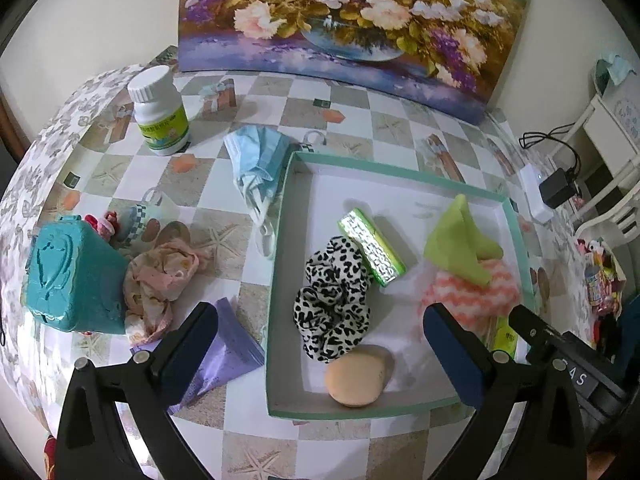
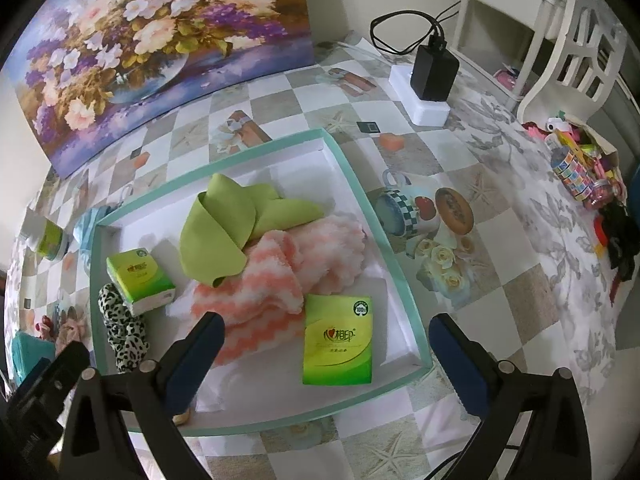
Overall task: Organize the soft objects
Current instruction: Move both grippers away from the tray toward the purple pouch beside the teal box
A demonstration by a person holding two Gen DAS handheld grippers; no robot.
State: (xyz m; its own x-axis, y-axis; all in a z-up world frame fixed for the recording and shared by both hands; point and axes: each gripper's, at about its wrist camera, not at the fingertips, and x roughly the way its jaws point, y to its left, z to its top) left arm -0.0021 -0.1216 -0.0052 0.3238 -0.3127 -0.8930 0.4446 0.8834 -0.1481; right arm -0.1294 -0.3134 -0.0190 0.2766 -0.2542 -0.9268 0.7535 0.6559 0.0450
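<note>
A shallow teal-rimmed white tray (image 1: 280, 216) (image 2: 360, 184) holds a leopard scrunchie (image 1: 334, 300) (image 2: 122, 328), a beige sponge puff (image 1: 356, 376), a green tissue pack (image 1: 370, 246) (image 2: 140, 280), a second green tissue pack (image 2: 338, 340), a green cloth (image 1: 460, 244) (image 2: 224, 228) and a pink-and-white fuzzy cloth (image 1: 476, 292) (image 2: 280, 284). Left of the tray lie a blue face mask (image 1: 256, 164), a pink floral cloth (image 1: 160, 280) and a purple packet (image 1: 228, 352). My left gripper (image 1: 320, 340) is open above the tray's near left part. My right gripper (image 2: 328, 344) is open above the tray's near right corner.
A white pill bottle (image 1: 162, 112) and a teal box (image 1: 74, 276) stand on the checkered tablecloth at the left. A flower painting (image 1: 352, 20) leans on the wall behind. A power strip with a black adapter (image 2: 432, 72) sits at the right, with a white chair (image 2: 576, 48) and clutter beyond.
</note>
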